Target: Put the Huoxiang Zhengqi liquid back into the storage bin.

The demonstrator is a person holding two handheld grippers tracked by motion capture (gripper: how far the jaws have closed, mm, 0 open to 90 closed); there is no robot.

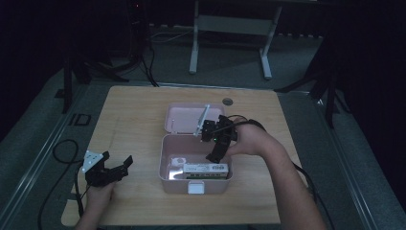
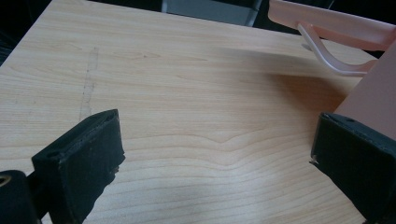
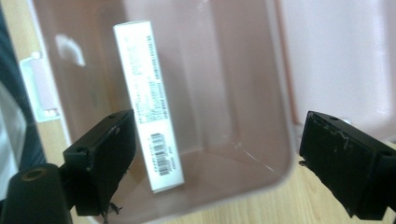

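From the high view, one pale wood-grain worktop carries one pink plastic box with rounded corners, its hinged lid lying open behind it; inside lies one long white printed carton. The left tongs rest gaping and empty near the worktop's left edge; the right tongs hang spread over the box. In the left gripper view, the padded black jaws stand apart over bare wood beside the box wall. In the right gripper view, the jaws straddle the box's rim, gripping nothing, the barcoded carton flat on the box floor.
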